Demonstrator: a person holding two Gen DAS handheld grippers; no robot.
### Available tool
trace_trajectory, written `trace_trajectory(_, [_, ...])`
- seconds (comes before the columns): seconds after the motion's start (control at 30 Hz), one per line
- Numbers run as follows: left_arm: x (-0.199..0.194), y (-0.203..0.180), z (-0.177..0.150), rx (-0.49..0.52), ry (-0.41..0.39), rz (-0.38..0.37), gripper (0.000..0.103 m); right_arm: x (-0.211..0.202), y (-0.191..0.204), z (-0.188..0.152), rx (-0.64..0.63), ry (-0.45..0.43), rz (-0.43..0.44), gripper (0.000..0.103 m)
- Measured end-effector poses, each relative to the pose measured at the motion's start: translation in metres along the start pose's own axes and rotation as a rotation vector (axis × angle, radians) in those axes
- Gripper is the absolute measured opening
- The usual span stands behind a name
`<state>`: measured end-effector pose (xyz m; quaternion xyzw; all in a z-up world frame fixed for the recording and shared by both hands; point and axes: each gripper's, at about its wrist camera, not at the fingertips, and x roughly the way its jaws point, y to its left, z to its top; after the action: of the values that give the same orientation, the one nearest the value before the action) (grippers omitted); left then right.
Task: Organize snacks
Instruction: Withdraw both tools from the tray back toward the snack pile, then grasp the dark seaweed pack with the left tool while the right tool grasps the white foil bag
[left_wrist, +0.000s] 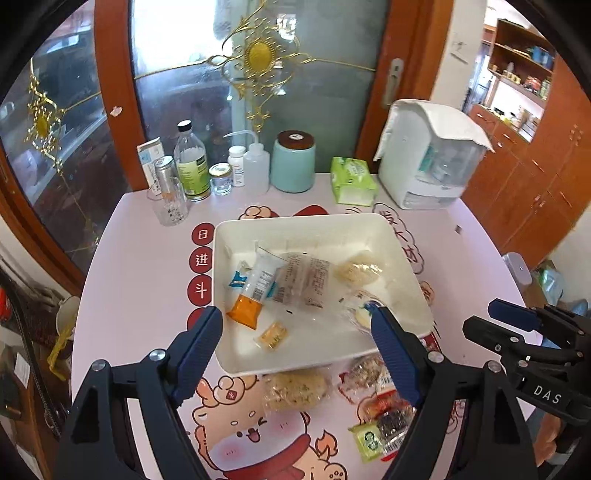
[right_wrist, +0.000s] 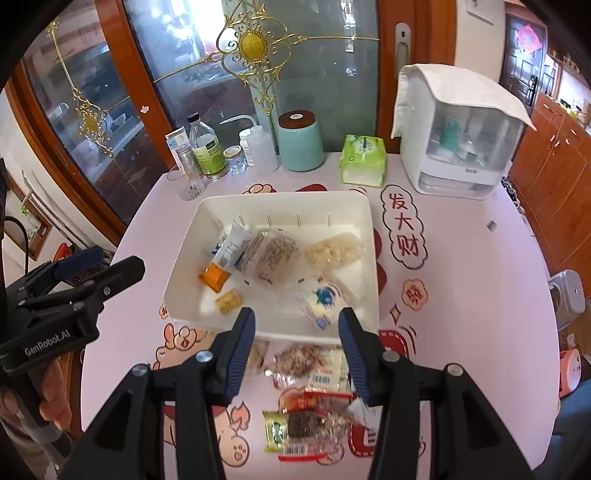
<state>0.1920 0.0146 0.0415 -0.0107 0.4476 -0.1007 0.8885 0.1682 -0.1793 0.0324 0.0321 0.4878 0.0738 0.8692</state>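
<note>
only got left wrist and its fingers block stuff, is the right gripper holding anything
Observer: No. The right gripper is open and empty, over the near edge of the tray.
Operator: the packet my left gripper half hides, is it all in the tray
Observer: Yes. The blue-and-white packet lies wholly inside, by the near right corner.
Operator: anything on the far wall
Observer: A row of short slots runs along it.
</note>
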Motion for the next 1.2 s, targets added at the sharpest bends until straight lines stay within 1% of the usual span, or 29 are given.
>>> trace_trajectory(0.27, [-0.028, -0.033, -0.033, 0.111, -0.054, -0.051, 0.082, -0.035, -0.019, -0.049, 0.014, -0.037, -0.061, 0.057])
trace_trajectory(0.47, [-0.035, -0.062, -0.066, 0.216, -0.059, -0.101, 0.083, -0.049, -0.032, -0.087, 0.057, -0.033, -0.108, 0.06])
trace_trajectory(0.57, [-0.03, -0.076, -0.086, 0.255, -0.04, -0.132, 0.084, -0.052, -0.037, -0.105, 0.072, -0.019, -0.135, 0.06])
trace_trajectory(0.67, [-0.019, -0.086, -0.106, 0.283, 0.002, -0.16, 0.084, -0.052, -0.043, -0.119, 0.074, -0.009, -0.156, 0.061])
trace_trajectory(0.77, [0.002, -0.096, -0.127, 0.32, 0.073, -0.159, 0.084, -0.047, -0.051, -0.129, 0.075, 0.001, -0.163, 0.063])
trace_trajectory(0.87, [0.029, -0.102, -0.145, 0.3, 0.141, -0.13, 0.084, -0.035, -0.061, -0.134, 0.048, 0.011, -0.178, 0.064])
trace_trajectory(0.97, [0.054, -0.105, -0.155, 0.241, 0.203, -0.111, 0.084, -0.021, -0.07, -0.135, 0.0, 0.021, -0.176, 0.064])
trace_trajectory(1.1, [0.089, -0.11, -0.165, 0.138, 0.279, -0.091, 0.084, -0.001, -0.084, -0.136, -0.105, 0.032, -0.143, 0.067])
trace_trajectory(1.2, [0.107, -0.111, -0.167, 0.069, 0.309, -0.069, 0.084, 0.016, -0.088, -0.14, -0.223, 0.054, -0.099, 0.067])
